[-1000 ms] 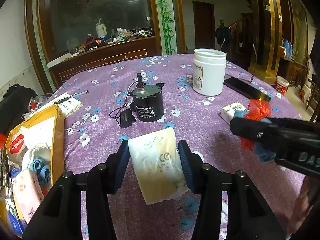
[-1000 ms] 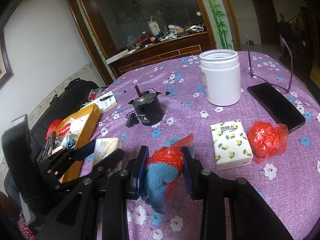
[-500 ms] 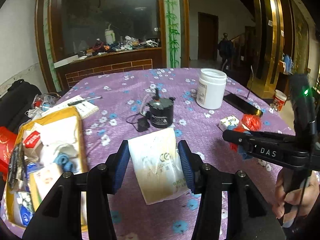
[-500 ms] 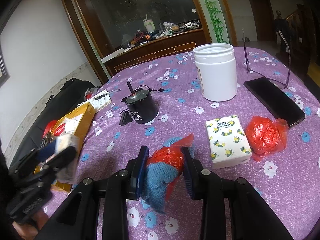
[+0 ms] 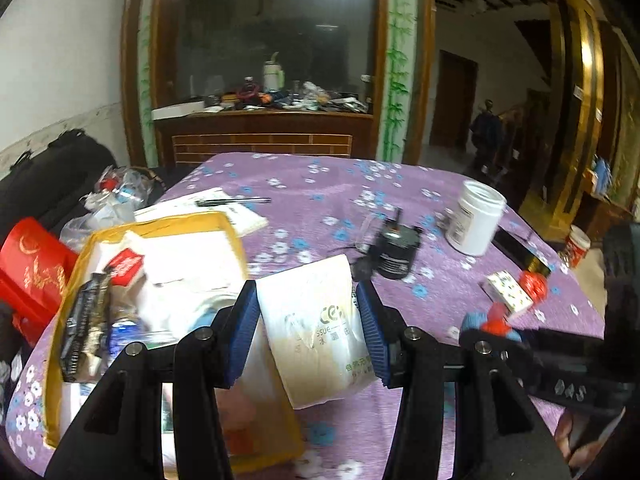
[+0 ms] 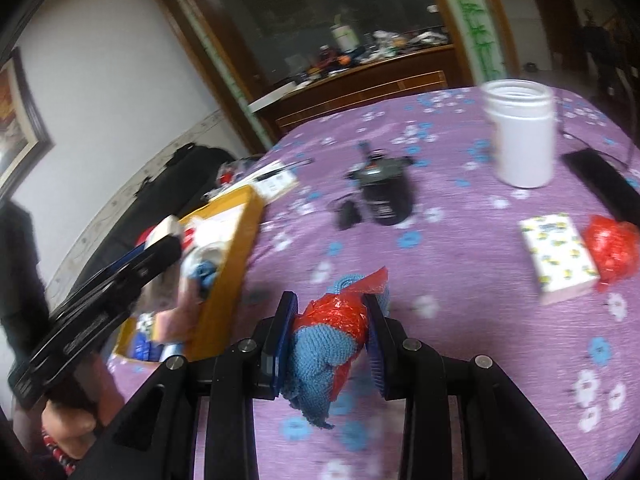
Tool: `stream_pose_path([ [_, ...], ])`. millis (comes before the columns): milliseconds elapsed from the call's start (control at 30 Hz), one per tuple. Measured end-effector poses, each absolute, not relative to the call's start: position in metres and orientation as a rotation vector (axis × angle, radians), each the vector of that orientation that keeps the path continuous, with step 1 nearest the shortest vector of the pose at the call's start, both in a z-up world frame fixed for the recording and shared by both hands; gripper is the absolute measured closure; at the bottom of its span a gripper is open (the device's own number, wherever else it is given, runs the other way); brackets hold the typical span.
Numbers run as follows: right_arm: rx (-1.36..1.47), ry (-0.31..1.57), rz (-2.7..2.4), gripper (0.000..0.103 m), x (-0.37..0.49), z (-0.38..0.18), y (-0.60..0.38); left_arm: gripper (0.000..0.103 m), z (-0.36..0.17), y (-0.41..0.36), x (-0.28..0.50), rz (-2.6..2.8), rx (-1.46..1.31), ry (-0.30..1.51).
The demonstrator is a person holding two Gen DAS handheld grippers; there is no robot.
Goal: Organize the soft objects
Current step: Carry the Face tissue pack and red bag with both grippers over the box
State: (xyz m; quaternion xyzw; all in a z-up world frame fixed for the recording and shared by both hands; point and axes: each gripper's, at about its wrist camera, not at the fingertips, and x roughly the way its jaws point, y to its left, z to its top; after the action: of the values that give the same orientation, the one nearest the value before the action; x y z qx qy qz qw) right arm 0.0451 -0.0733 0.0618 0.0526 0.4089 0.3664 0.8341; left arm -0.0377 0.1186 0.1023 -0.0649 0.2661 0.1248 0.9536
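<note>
My left gripper (image 5: 306, 330) is shut on a white tissue pack (image 5: 316, 328), held in the air at the right edge of the yellow box (image 5: 236, 236). That box holds several soft packs and cloths. My right gripper (image 6: 330, 338) is shut on a blue knitted cloth (image 6: 318, 364) bundled with a red plastic bag (image 6: 338, 316), above the purple flowered tablecloth (image 6: 460, 320). In the right wrist view the left gripper (image 6: 160, 240) reaches over the yellow box (image 6: 236, 264). A second tissue pack (image 6: 558, 256) and a red bag ball (image 6: 612, 248) lie on the cloth at right.
A black motor with a cable (image 5: 396, 256) and a white jar (image 5: 476, 220) stand mid-table, with a black phone (image 6: 604, 184) beyond. A notepad with a pen (image 5: 224, 204) lies behind the box. A red bag (image 5: 32, 272) and black luggage sit off the table's left edge.
The left gripper has carried the tissue pack left and up, to the yellow box's edge. The right gripper has shifted left with its blue and red bundle.
</note>
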Motion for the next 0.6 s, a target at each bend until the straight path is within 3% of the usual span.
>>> stream_pose_path([
  [600, 0.013, 0.865, 0.971, 0.07, 0.021, 0.096, 0.069, 0.055, 0.073, 0.258, -0.066, 0.487, -0.336, 0.545],
])
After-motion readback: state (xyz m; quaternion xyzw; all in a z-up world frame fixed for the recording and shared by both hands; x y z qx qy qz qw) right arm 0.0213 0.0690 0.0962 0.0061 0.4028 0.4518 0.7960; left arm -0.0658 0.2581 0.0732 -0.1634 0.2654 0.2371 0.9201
